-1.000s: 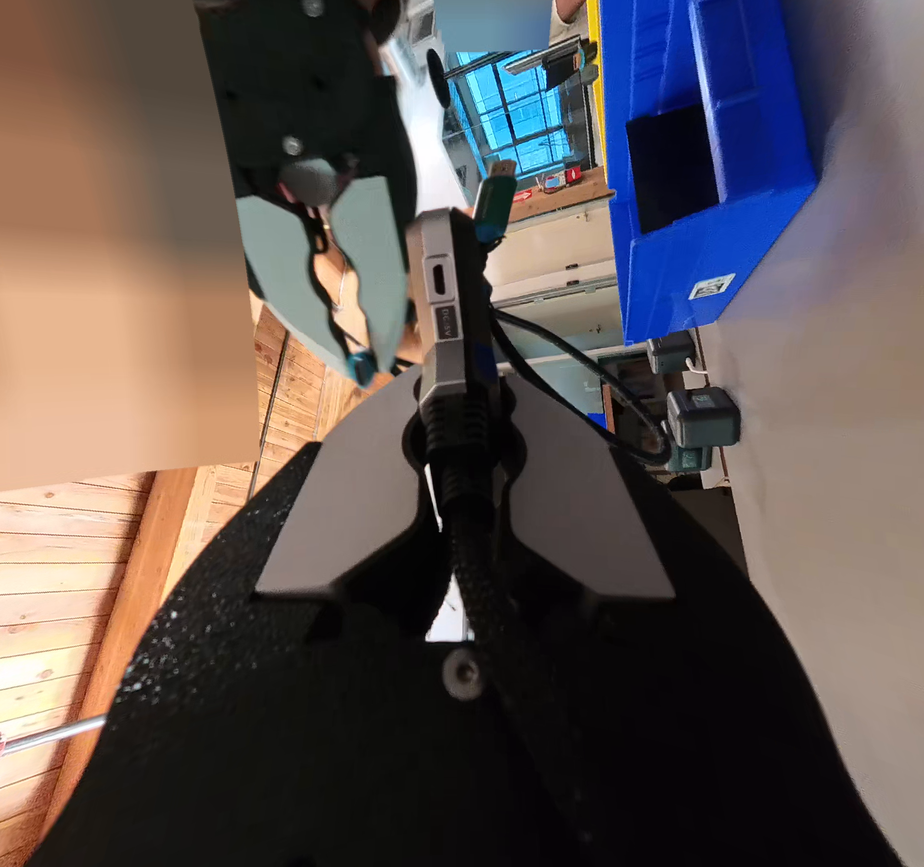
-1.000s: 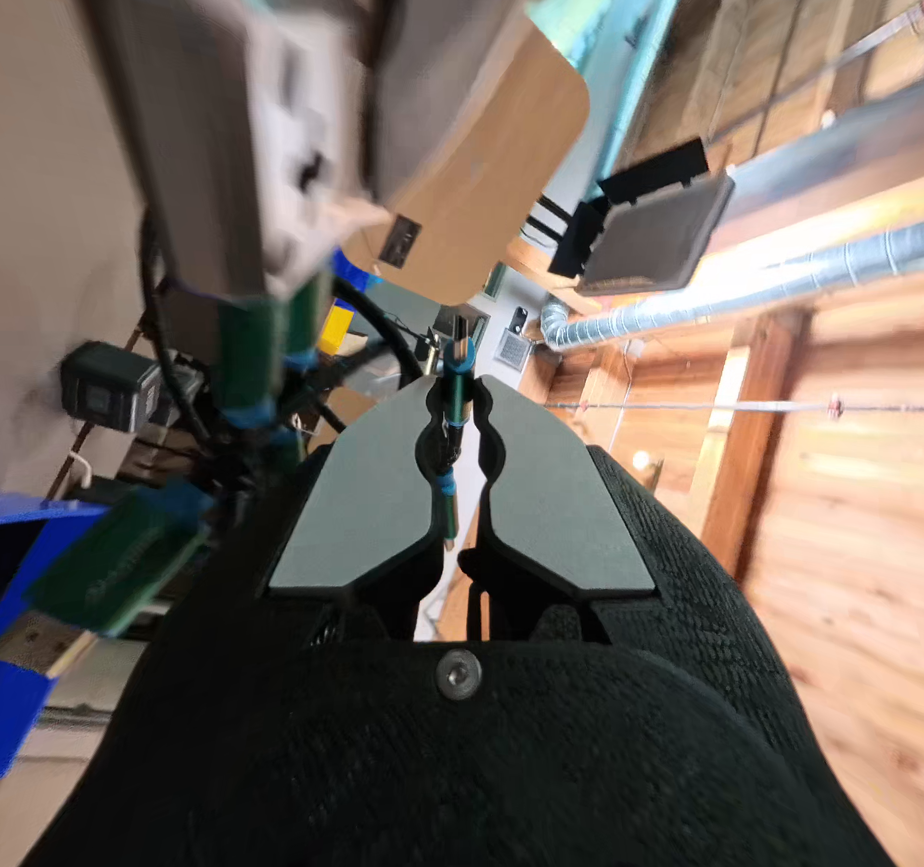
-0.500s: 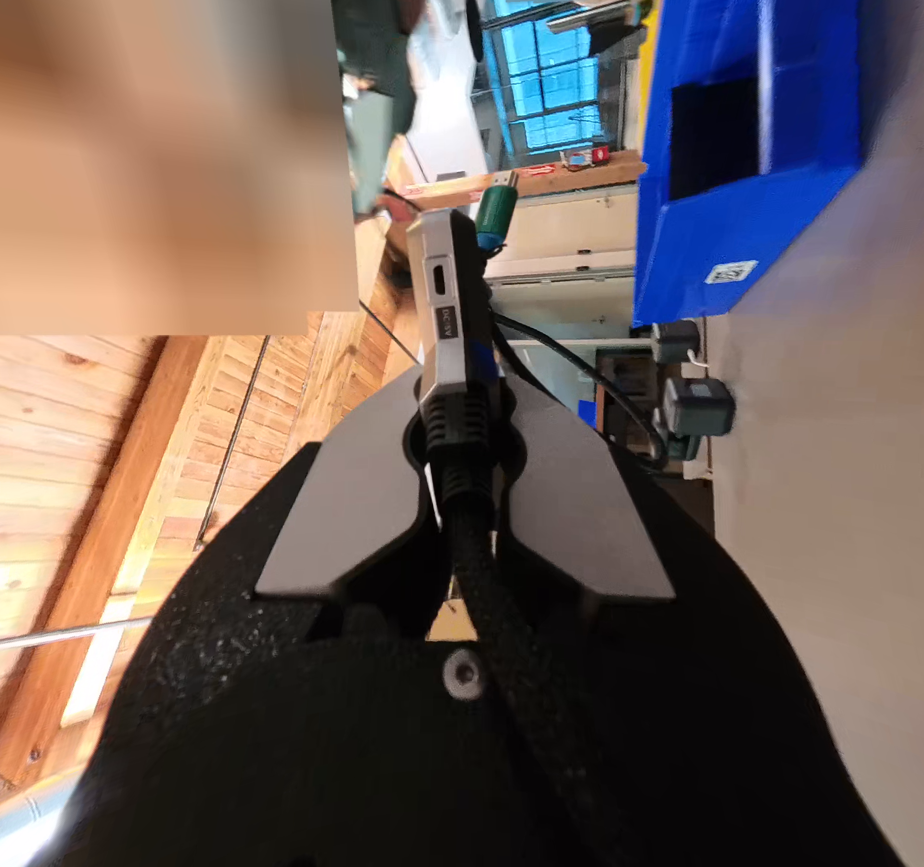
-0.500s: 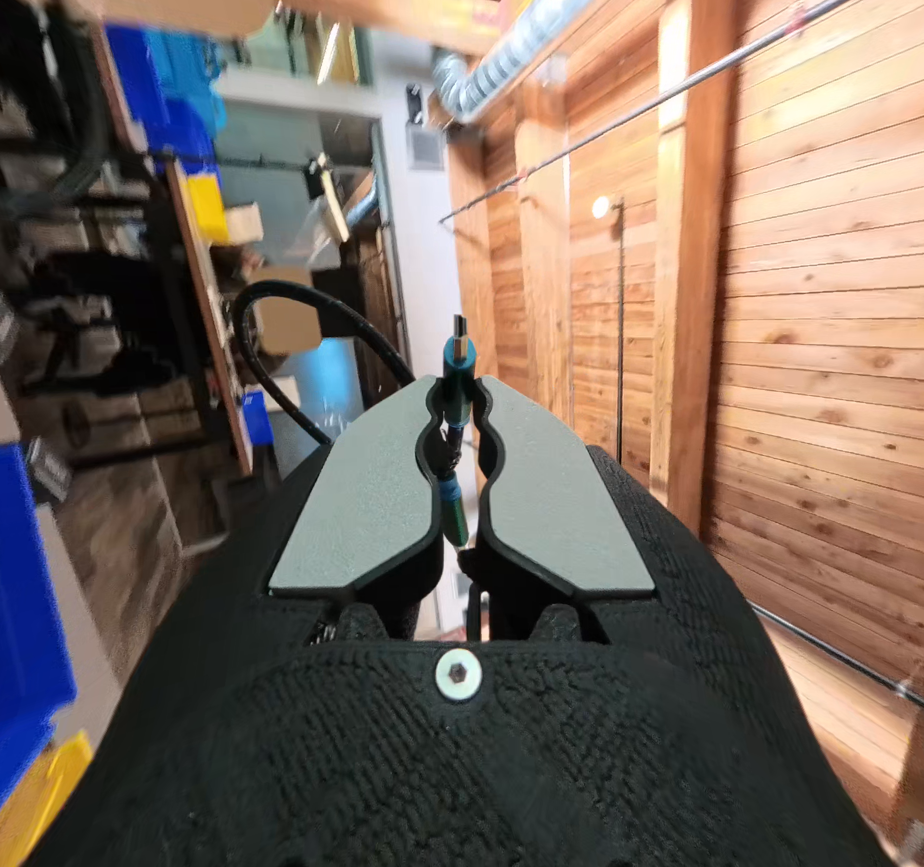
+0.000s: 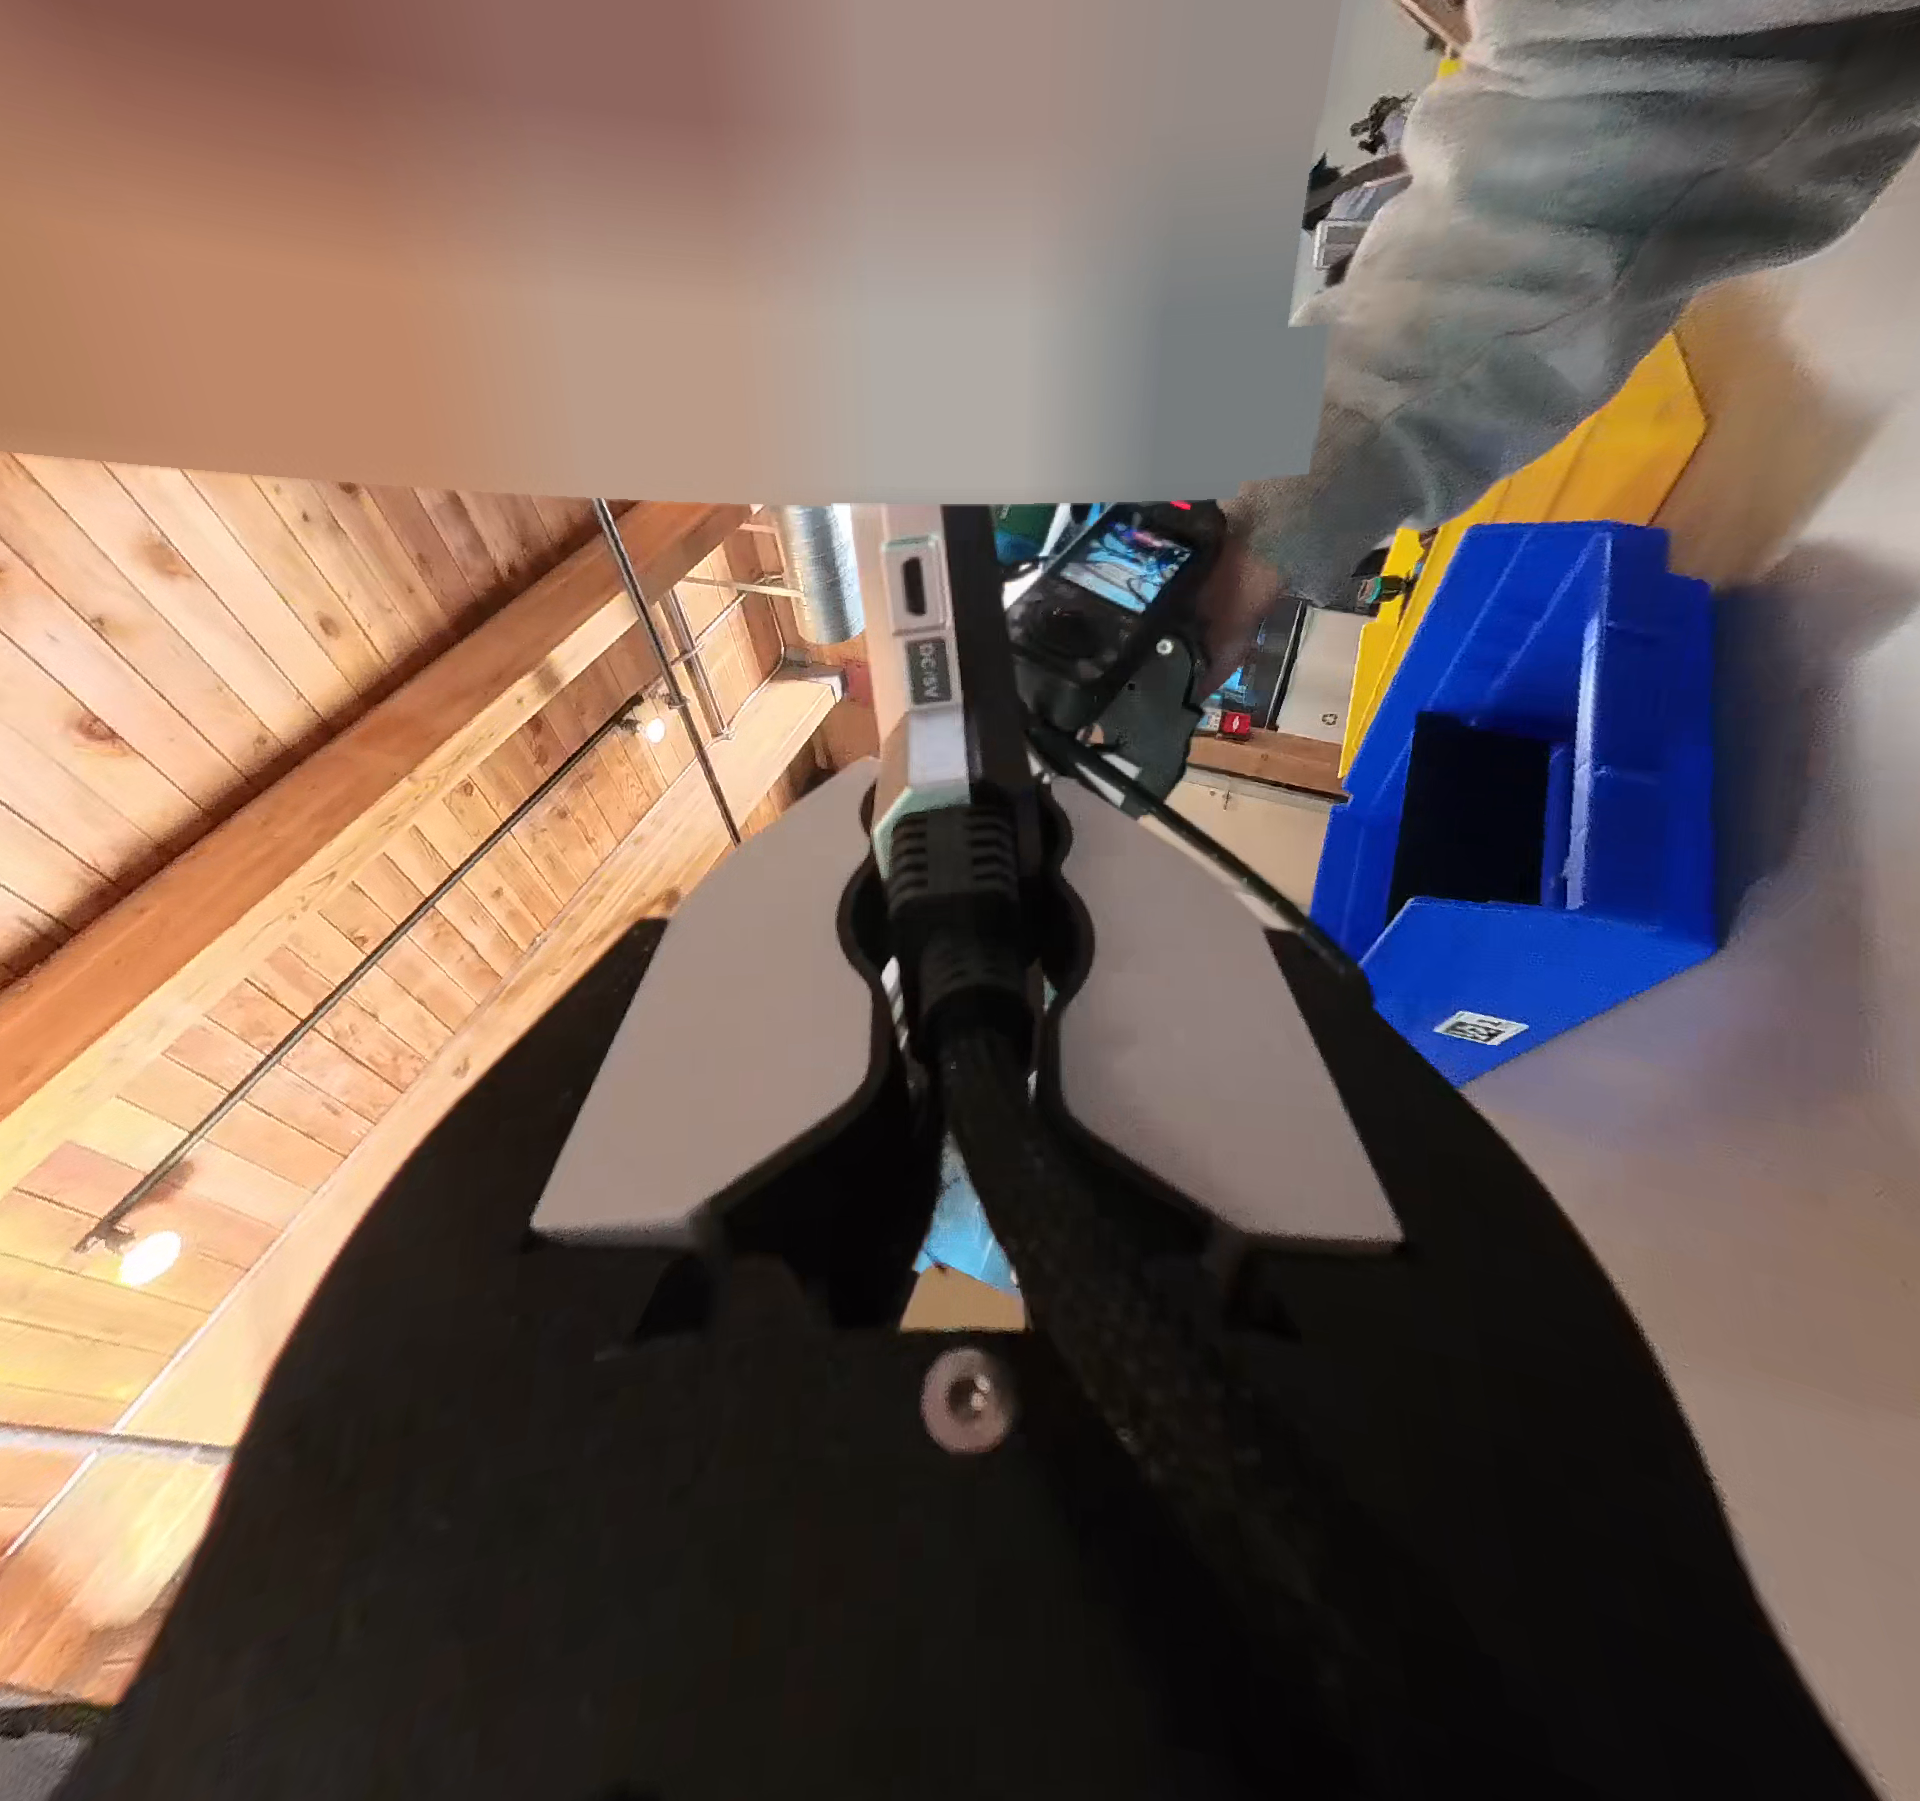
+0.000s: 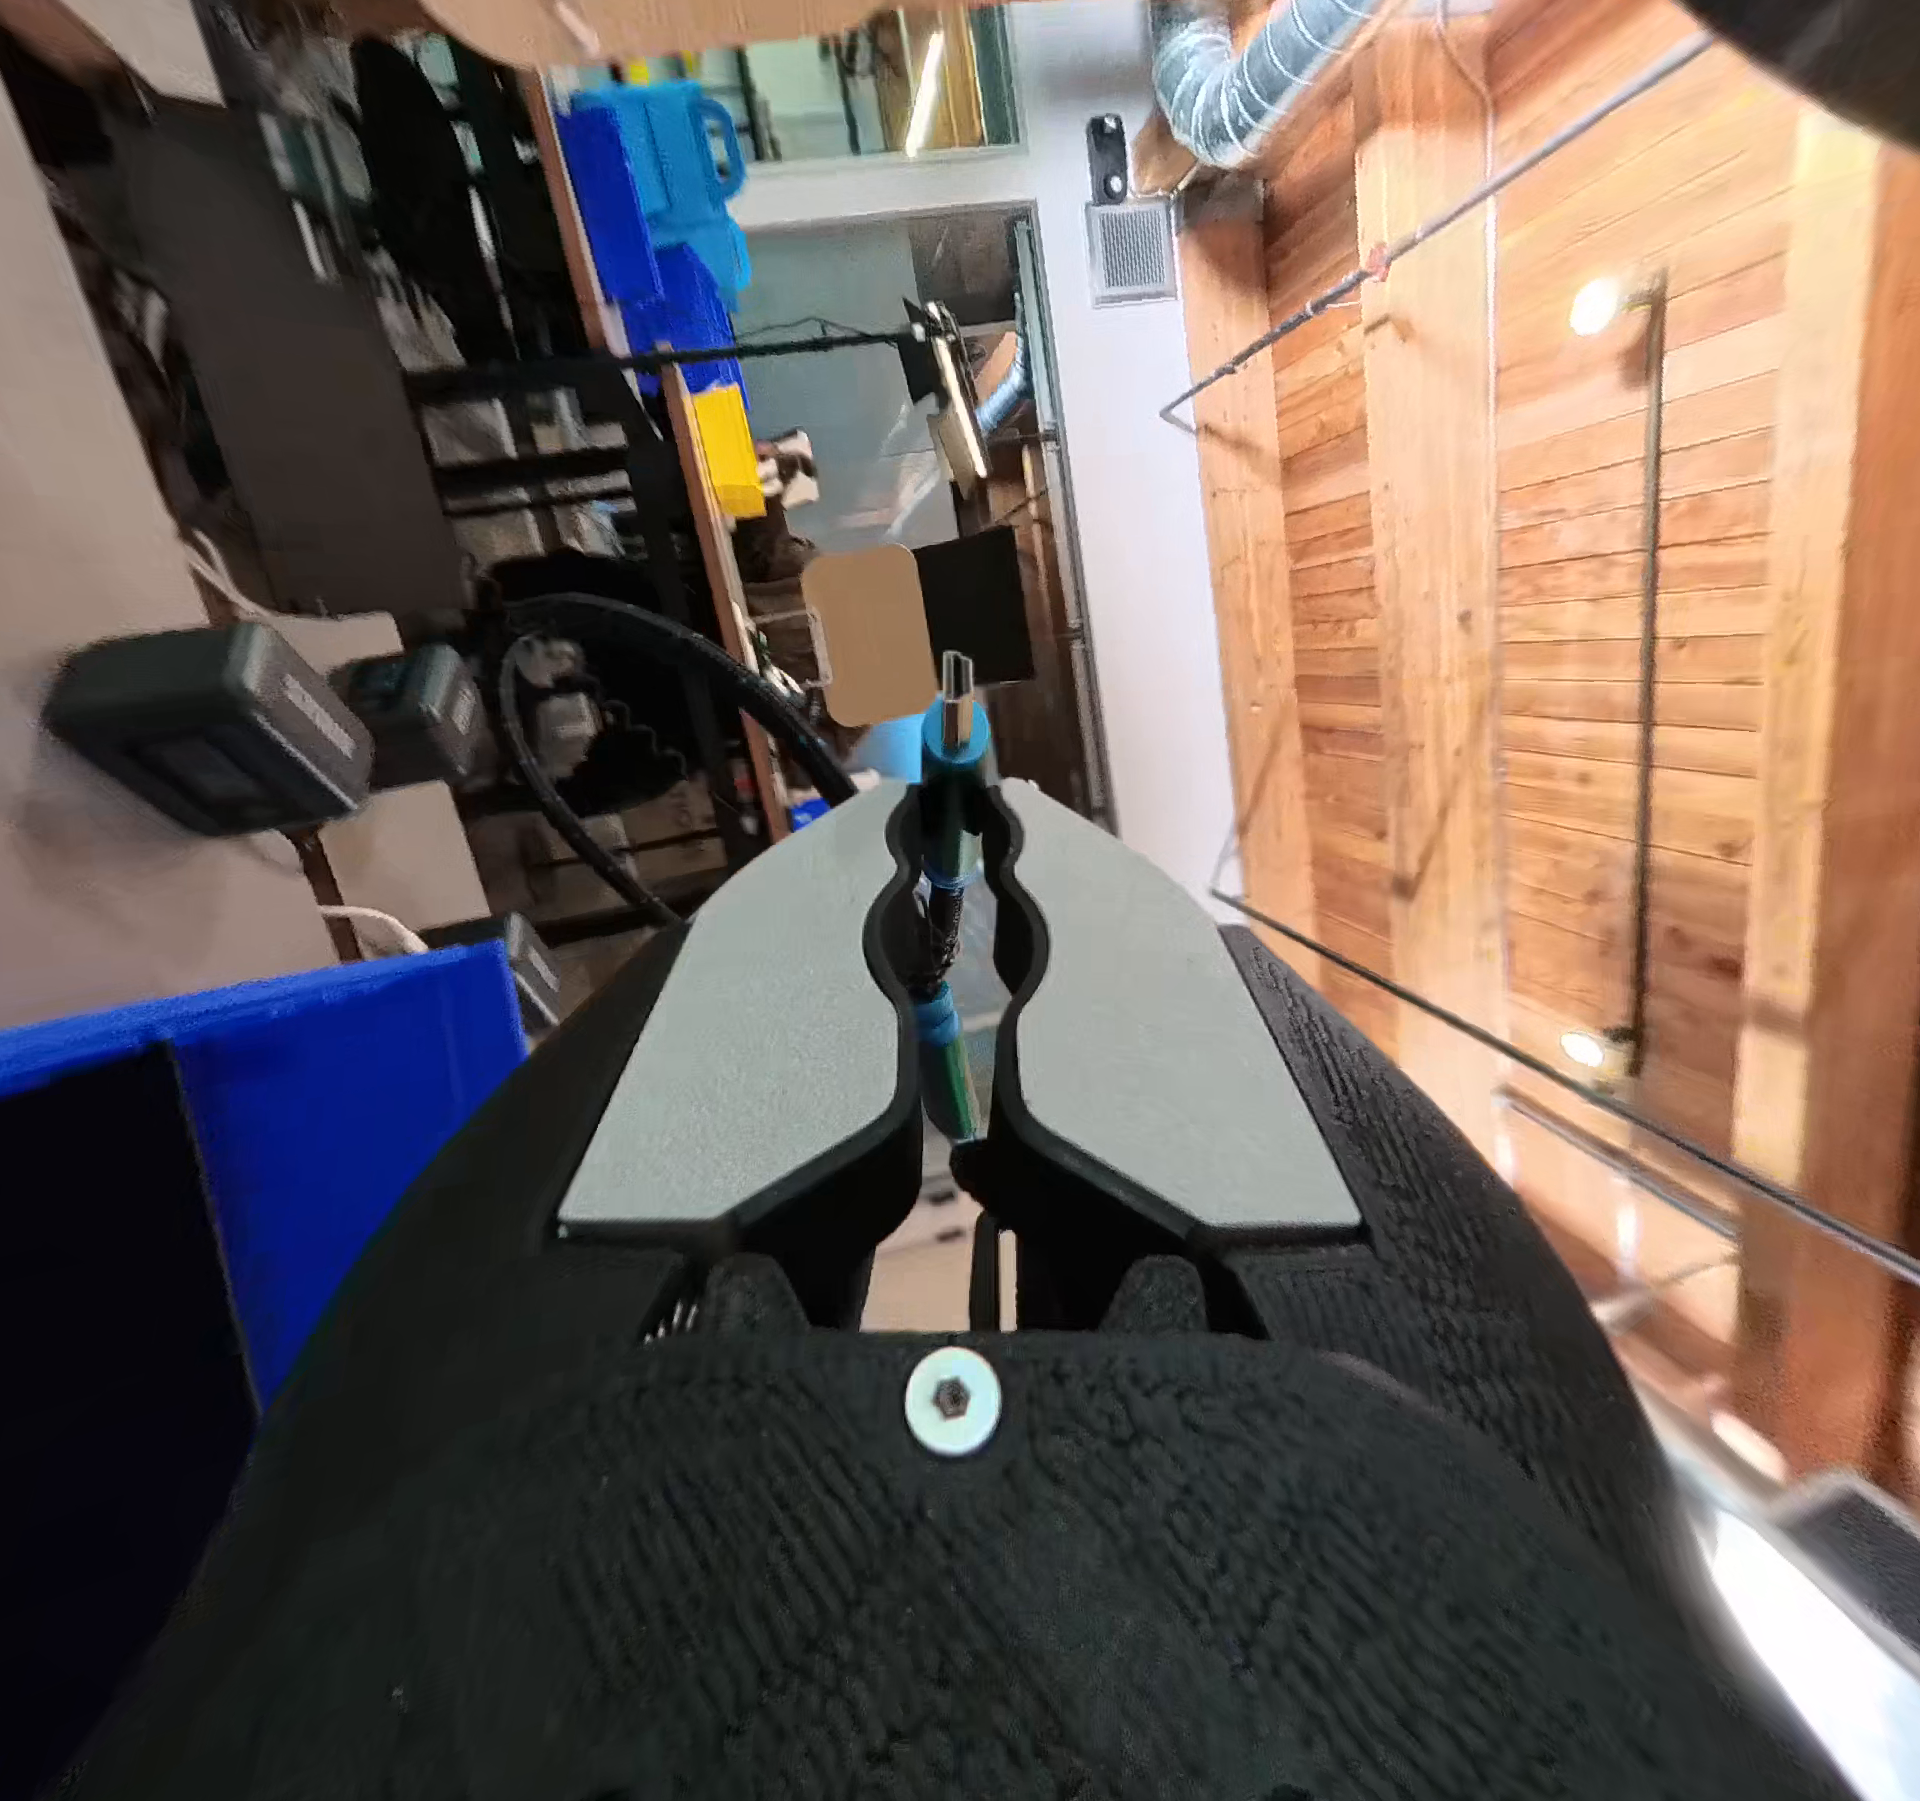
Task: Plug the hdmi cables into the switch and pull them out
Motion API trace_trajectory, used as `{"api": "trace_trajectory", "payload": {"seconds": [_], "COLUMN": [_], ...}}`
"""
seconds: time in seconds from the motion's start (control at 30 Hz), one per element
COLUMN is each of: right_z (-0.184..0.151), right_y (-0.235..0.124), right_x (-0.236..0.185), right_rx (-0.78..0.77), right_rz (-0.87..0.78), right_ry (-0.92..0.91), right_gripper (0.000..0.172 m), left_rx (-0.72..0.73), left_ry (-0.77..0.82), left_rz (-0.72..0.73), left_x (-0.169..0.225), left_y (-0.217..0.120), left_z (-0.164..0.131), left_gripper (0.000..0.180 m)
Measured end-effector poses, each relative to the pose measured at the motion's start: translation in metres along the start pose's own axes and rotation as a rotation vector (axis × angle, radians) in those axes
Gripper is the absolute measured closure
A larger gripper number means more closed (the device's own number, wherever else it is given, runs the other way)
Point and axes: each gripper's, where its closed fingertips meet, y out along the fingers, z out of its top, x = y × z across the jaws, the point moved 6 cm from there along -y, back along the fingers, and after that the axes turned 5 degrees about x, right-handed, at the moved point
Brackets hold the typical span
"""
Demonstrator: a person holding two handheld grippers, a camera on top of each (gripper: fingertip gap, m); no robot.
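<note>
Left gripper (image 5: 961, 821) has its jaws pinching the ribbed black end of a silver adapter (image 5: 928, 702), its braided cable (image 5: 1049, 1180) trailing back over the gripper body. Right gripper (image 6: 951, 806) pinches a blue-collared plug (image 6: 954, 743), metal tip poking forward, nothing near it — the two pieces sit well apart, up off the tabletop (image 5: 1714, 1232) by the blue bin (image 5: 1538, 816). Risk, as I read it: the plug is held by a short stretch only, so a sideways nudge could twist it — and the stiff cable could lever the adapter askew.
</note>
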Motion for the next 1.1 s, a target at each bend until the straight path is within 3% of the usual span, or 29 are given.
{"api": "trace_trajectory", "payload": {"seconds": [0.23, 0.47, 0.77, 0.93, 1.1], "right_z": [0.072, 0.092, 0.100, 0.096, 0.084], "right_y": [-0.023, -0.046, -0.058, -0.055, -0.045], "right_x": [-0.026, -0.036, -0.029, -0.023, -0.014], "right_rx": [0.284, 0.419, 0.455, 0.435, 0.383], "right_rz": [0.105, 0.208, 0.179, 0.139, 0.057], "right_ry": [-0.063, -0.023, 0.028, 0.037, 0.002], "right_gripper": [0.162, 0.162, 0.162, 0.162, 0.162], "left_rx": [0.025, -0.006, -0.038, -0.003, 0.065], "left_ry": [-0.018, -0.037, -0.092, -0.307, -0.540], "left_rz": [-0.001, 0.035, 0.079, 0.123, 0.299], "left_x": [0.002, -0.008, -0.011, -0.014, -0.038], "left_y": [0.006, -0.002, -0.008, -0.011, -0.021], "left_z": [-0.002, -0.011, -0.019, -0.025, -0.041], "left_gripper": [0.157, 0.157, 0.156, 0.157, 0.156]}}
